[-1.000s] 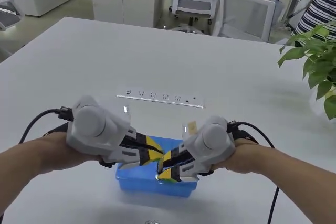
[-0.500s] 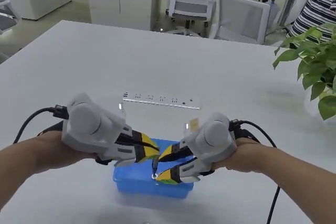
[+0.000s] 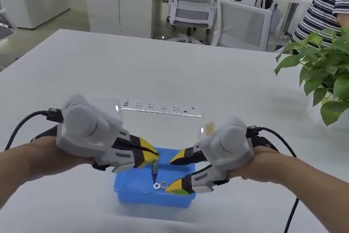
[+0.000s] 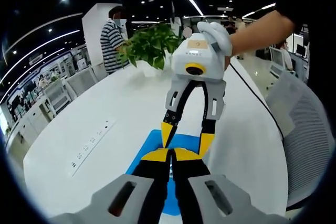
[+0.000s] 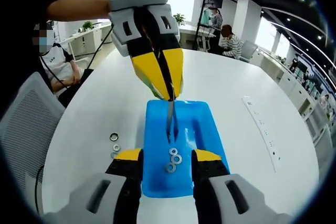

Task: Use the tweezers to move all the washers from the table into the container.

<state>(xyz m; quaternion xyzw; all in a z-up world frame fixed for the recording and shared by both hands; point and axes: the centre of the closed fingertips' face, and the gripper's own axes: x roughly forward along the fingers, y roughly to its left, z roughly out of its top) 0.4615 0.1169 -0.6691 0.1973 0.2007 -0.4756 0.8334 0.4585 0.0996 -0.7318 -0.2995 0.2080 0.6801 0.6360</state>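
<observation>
A blue container [image 3: 133,190] stands on the white table in front of me. My left gripper [image 3: 150,156] is shut on metal tweezers [image 3: 154,172], whose tips point down into the container. Three small washers [image 5: 175,159] lie on the container floor just below the tweezer tips [image 5: 171,121]. More washers [image 5: 114,144] lie on the table beside the container's long side. My right gripper [image 3: 170,175] stands open over the container's right end, facing the left gripper [image 5: 169,95], with nothing between its fingers. In the left gripper view my left gripper [image 4: 170,156] faces the right gripper [image 4: 186,139] over the container [image 4: 152,140].
A white power strip [image 3: 161,108] lies beyond the container. A green plant [image 3: 322,75] stands at the table's right edge. Office chairs [image 3: 240,23] and a person in a striped shirt [image 3: 327,4] are behind the far table edge.
My right gripper's jaws have spread and drawn back to the right. The tweezers have come clear of it and now hang over washers lying in the container. The head camera has tilted.
</observation>
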